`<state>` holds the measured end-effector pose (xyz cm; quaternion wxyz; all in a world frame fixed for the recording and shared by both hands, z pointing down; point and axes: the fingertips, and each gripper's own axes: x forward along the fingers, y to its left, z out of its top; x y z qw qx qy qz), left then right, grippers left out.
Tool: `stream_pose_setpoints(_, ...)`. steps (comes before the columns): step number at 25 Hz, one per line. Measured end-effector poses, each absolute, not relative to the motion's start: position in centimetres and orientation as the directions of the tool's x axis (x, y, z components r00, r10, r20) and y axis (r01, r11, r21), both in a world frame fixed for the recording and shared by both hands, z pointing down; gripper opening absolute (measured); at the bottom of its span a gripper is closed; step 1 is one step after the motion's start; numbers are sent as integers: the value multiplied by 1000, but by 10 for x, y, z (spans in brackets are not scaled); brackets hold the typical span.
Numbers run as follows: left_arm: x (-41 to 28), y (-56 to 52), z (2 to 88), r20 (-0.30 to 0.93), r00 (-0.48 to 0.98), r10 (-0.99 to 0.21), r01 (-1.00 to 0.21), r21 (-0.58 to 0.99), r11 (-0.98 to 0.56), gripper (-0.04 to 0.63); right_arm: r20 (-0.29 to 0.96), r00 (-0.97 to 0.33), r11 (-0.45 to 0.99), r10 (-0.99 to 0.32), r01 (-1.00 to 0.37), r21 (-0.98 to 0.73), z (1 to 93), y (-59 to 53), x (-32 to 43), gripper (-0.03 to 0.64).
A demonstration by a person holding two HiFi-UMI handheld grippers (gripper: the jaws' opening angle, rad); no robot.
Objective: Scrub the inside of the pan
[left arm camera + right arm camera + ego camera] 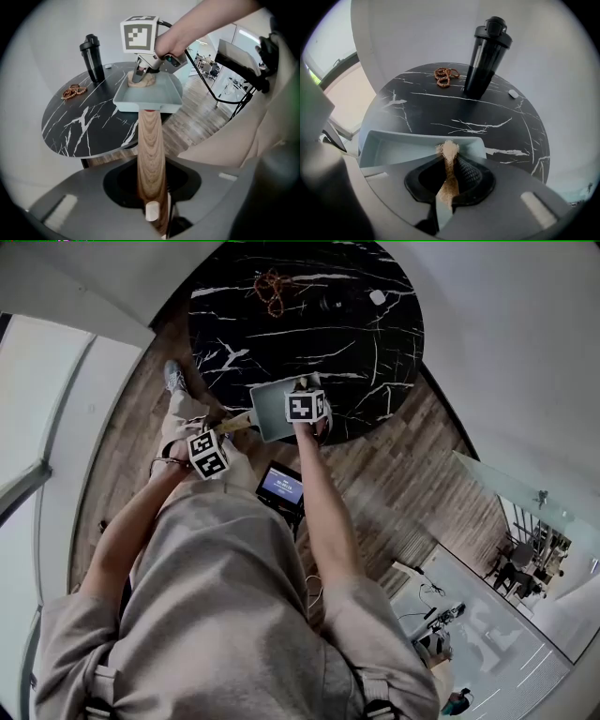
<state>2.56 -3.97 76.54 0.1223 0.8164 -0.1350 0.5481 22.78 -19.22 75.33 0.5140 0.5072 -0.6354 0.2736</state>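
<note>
A: Round black marble table [375, 343] with white veins, plank floor [441, 465] below it, and the pan [150, 96] is right at the table's near edge with its handle [151, 154] sticking out over the floor.

B: The left gripper [152, 187] is clamped on that wooden handle, jaws tight on either side. The right gripper [139, 76] is pinching a tan, fibrous scrubber [449, 150] and has it down inside the pan, against the far wall.

A: What worries you here?

B: The handle. It's smooth, rounded wood, and there's a downward push on the far side of the pan. Press too hard and the pan could twist in the left grip or tip over the table edge. No view shows whether it rests on the marble or hangs just above it.

A: And the scrubber?

B: It's held by a thin strip, so a hard drag could pull it out of the jaws.

A: How does the pan look?

B: It's pale grey-blue, square and shallow, with sloped walls. The inside looks matte, and any dirt is too small to see.

A: Anything nearby?

B: A black bottle [487, 56] and a string of beads [446, 76], both well away from the pan.
</note>
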Motion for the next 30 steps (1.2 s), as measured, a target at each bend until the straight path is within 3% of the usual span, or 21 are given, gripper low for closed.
stream_pose_setpoints(12, 26, -40, 766, 926, 365, -95, -362, 48, -931, 87, 943, -176, 473, -282, -881, -23, 758, -170, 160, 37)
stream_pose_setpoints(18, 27, -40, 767, 926, 366, -94, -357, 47, -933, 87, 916, -348, 373, -200, -892, -257, 766, -152, 129, 41)
stream_pose_setpoints(24, 27, -40, 764, 930, 357, -81, -368, 60, -928, 86, 898, -396, 384, -191, -872, -303, 758, -147, 122, 44)
stream_pose_setpoints(27, 26, -44, 765, 931, 355, -82, -374, 61, -926, 86, 919, -347, 517, -186, -830, -209, 743, -153, 141, 46)
stream_pose_setpoints(30, 25, -46, 765, 931, 357, -84, -376, 61, -925, 86, 964, -126, 759, -234, -644, 100, 730, -167, 183, 46)
